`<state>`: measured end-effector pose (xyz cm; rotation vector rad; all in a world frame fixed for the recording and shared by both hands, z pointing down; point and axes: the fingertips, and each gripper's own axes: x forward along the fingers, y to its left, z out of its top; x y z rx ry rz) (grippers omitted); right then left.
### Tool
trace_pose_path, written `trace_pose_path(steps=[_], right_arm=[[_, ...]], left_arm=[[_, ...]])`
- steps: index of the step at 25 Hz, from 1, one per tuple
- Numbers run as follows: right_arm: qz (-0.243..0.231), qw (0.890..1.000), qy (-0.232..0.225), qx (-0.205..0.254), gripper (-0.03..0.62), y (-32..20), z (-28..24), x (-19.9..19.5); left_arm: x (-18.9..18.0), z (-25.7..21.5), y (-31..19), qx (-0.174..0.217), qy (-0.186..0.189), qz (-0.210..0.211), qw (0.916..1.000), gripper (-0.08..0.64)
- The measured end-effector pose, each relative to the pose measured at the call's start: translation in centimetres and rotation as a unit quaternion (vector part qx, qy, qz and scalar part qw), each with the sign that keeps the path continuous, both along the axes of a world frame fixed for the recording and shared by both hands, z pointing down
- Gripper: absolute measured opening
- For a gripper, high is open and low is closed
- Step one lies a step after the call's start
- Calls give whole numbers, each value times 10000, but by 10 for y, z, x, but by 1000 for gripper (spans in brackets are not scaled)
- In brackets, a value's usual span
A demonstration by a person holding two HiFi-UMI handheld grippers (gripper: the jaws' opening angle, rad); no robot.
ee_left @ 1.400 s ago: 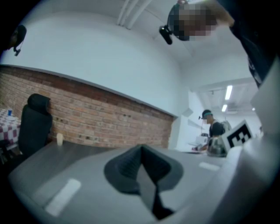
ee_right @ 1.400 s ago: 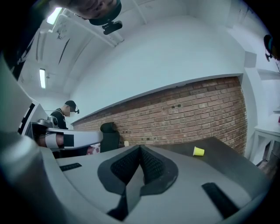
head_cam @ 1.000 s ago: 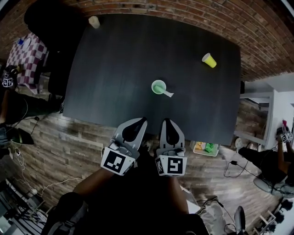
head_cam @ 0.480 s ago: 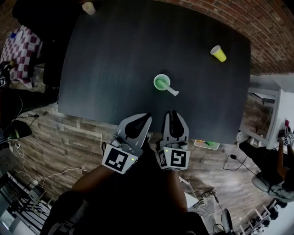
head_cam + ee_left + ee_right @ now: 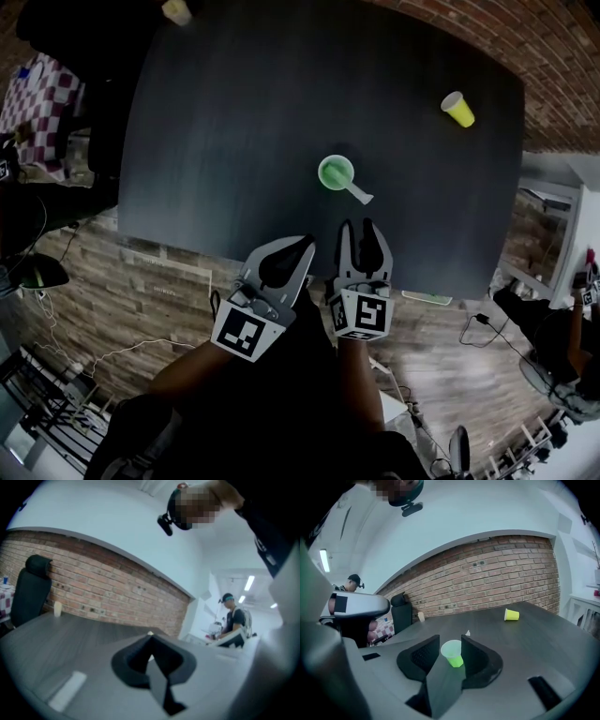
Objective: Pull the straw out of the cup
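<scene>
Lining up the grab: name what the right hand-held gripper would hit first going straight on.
The jaws of the right hand-held gripper have just been opening, nothing between them. Straight ahead stands the green cup, probably met first; depth is unclear.

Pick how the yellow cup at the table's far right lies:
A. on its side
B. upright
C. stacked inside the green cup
A: the yellow cup lies on its side on the table, well apart from the green cup.
</scene>
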<state>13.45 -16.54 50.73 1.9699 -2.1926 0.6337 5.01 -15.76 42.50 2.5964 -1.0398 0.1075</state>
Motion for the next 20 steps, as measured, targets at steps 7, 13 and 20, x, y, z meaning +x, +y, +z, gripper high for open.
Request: trace_pose_path(steps=[7,13,20], right_arm=[[95,9998,-45,-167,147,-10,20,7],[174,9995,-101,-256,149,-19,34,11],[167,9991,-159,-349,150,-30,48,12]], left_arm=[[0,12,-6,-156,28,-37,9999,3],[1,20,-13,-286,79,-34,9996,3],[5,30,-19,-381,25,6,9993,3]])
